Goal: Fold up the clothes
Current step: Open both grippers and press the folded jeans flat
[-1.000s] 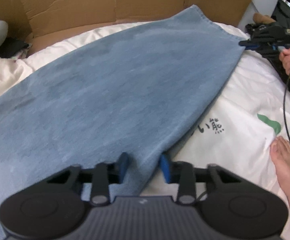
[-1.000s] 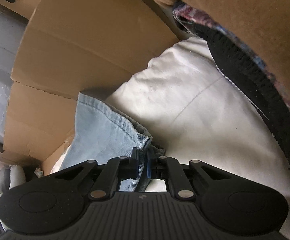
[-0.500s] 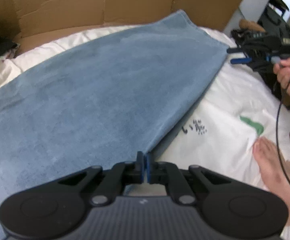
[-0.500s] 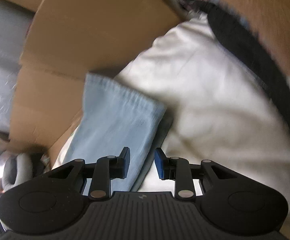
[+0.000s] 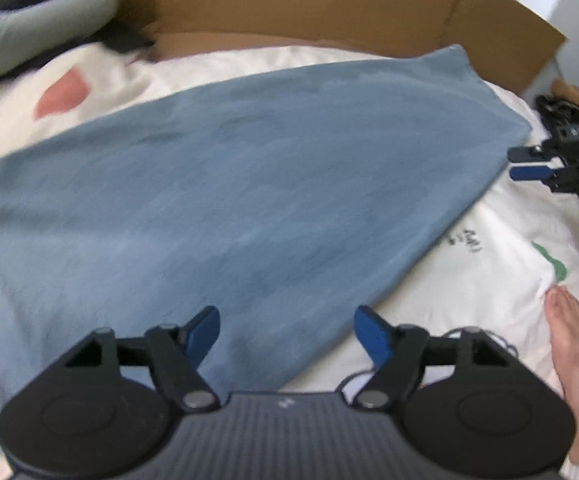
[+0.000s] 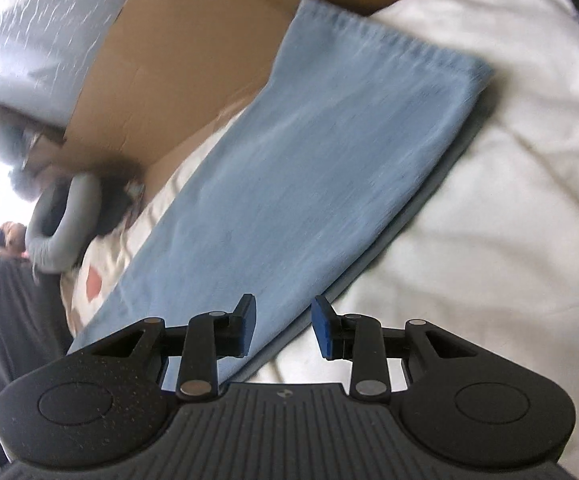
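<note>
Both grippers have let go of the denim.
Our left gripper (image 5: 287,330) fingers are spreading; the right gripper (image 6: 283,326) has released the blue jeans (image 5: 229,184), now flat on the bed (image 5: 489,264).

White bedsheet (image 5: 469,280), brown cardboard (image 5: 309,0) behind, grey pillow (image 5: 29,32) far left.

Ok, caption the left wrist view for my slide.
Left tool opening above blue garment laid flat on white bedding.
</note>
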A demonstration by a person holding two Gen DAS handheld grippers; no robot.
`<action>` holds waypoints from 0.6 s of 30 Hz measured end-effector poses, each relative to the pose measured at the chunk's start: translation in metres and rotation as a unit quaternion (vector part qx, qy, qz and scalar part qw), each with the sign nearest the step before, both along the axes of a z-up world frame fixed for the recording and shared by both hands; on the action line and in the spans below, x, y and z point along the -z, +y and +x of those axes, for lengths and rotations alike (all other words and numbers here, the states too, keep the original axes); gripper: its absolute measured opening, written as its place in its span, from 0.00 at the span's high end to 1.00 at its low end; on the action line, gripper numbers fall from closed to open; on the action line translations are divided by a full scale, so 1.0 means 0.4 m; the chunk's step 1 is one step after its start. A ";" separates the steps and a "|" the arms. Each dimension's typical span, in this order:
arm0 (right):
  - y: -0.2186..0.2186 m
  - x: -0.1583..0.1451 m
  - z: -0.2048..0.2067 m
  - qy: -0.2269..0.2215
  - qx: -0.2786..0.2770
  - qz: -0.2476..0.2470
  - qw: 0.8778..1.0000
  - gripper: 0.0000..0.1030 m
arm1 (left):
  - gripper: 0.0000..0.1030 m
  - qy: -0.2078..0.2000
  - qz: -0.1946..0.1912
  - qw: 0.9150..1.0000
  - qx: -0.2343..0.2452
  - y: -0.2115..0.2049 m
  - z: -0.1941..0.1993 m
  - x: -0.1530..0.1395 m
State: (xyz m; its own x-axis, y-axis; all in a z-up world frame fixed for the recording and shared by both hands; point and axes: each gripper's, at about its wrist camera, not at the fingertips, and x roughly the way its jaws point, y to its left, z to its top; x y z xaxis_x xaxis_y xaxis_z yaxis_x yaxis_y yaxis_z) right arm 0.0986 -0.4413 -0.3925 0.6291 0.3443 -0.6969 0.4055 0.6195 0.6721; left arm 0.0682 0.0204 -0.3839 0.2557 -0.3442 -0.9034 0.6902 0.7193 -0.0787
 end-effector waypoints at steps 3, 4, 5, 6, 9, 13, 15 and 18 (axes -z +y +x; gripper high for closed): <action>0.013 -0.005 0.015 0.003 -0.017 0.003 1.000 0.68 | 0.25 0.000 0.011 1.000 -0.021 0.040 -0.002 -0.003; 0.018 -0.008 0.019 0.003 -0.024 0.004 1.000 0.68 | 0.24 -0.003 0.014 1.000 -0.028 0.054 -0.004 -0.006; 0.024 -0.010 0.023 0.003 -0.030 0.005 1.000 0.68 | 0.22 -0.005 0.016 0.999 -0.034 0.067 -0.006 -0.009; 0.030 -0.010 0.025 0.003 -0.035 0.006 0.999 0.68 | 0.21 -0.006 0.017 0.999 -0.037 0.078 -0.009 -0.011; 0.049 -0.008 0.032 0.005 -0.048 0.009 0.999 0.68 | 0.21 -0.012 0.031 0.999 -0.036 0.101 -0.020 -0.006; 0.075 -0.001 0.040 0.010 -0.062 0.014 0.998 0.68 | 0.20 -0.057 0.072 0.996 -0.014 0.106 -0.058 0.025; 0.088 0.005 0.045 0.013 -0.070 0.016 0.997 0.68 | 0.20 -0.093 0.115 0.989 -0.013 0.101 -0.071 0.062; 0.116 0.003 0.048 0.017 -0.090 0.010 0.996 0.68 | 0.19 -0.121 0.138 0.983 -0.013 0.100 -0.080 0.092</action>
